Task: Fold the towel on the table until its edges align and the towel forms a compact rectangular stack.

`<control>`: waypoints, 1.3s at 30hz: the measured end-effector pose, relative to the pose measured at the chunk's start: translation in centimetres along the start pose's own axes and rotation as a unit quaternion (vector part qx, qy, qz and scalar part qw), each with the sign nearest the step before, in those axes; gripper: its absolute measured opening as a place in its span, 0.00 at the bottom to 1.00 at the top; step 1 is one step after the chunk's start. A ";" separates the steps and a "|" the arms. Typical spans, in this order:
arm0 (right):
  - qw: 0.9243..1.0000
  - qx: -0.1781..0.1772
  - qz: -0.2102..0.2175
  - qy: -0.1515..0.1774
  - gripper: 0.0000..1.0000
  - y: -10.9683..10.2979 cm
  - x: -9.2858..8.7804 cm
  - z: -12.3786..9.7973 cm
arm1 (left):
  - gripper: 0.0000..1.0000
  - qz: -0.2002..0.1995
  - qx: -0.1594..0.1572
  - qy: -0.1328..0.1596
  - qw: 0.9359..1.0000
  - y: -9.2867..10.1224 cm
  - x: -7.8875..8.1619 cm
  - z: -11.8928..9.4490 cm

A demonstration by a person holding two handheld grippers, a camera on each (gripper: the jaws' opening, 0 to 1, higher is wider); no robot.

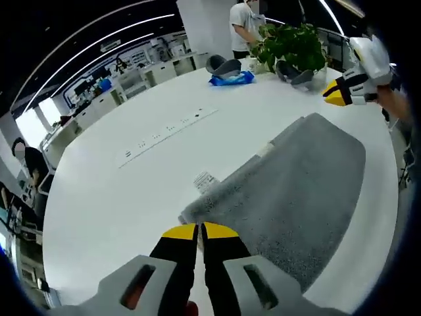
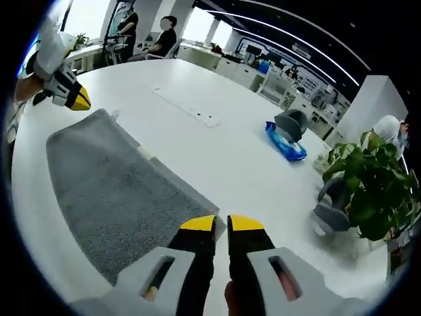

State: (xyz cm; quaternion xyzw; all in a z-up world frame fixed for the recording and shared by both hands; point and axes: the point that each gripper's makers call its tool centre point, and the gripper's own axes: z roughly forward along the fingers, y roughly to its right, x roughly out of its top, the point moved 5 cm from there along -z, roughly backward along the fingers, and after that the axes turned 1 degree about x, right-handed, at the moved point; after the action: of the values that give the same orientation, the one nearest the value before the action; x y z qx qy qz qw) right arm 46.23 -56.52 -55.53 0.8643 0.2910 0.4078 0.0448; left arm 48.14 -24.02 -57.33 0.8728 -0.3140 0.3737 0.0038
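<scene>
A grey towel (image 1: 296, 191) lies flat on the round white table (image 1: 131, 197), with a white tag (image 1: 204, 179) sticking out along one long edge. My left gripper (image 1: 200, 231) is shut, its yellow tips just short of the towel's near corner and holding nothing. In the right gripper view the same towel (image 2: 112, 191) spreads to the left, and my right gripper (image 2: 222, 224) is shut, hovering by its near corner. The right gripper (image 1: 337, 95) hangs above the table past the towel's far corner. The left gripper (image 2: 77, 100) hovers likewise beside the opposite corner.
A long white socket strip (image 1: 164, 135) runs across the table's middle. A blue pack (image 1: 231, 79), grey curved objects (image 1: 223, 64) and a potted plant (image 1: 296, 43) stand at the far side. People (image 1: 245, 26) stand and sit beyond the table.
</scene>
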 end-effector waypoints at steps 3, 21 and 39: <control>1.000 0.012 0.004 -0.013 0.00 -1.4 -1.2 -0.6 | 0.02 0.007 -0.015 -0.005 1.000 0.5 0.2 0.6; 0.990 0.087 0.053 -0.100 0.00 -8.7 -7.4 -2.2 | 0.01 0.003 -0.050 -0.037 0.998 3.2 -2.1 2.5; 0.977 0.108 0.057 -0.172 0.00 -8.1 -6.6 -1.3 | 0.01 0.073 -0.033 -0.095 0.992 4.3 -2.7 1.6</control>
State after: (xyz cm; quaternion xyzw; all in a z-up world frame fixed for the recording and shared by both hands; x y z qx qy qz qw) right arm 38.22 -53.57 -61.71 0.9365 0.2713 0.2211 -0.0228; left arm 45.39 -26.42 -61.27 0.8784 -0.3880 0.2780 -0.0250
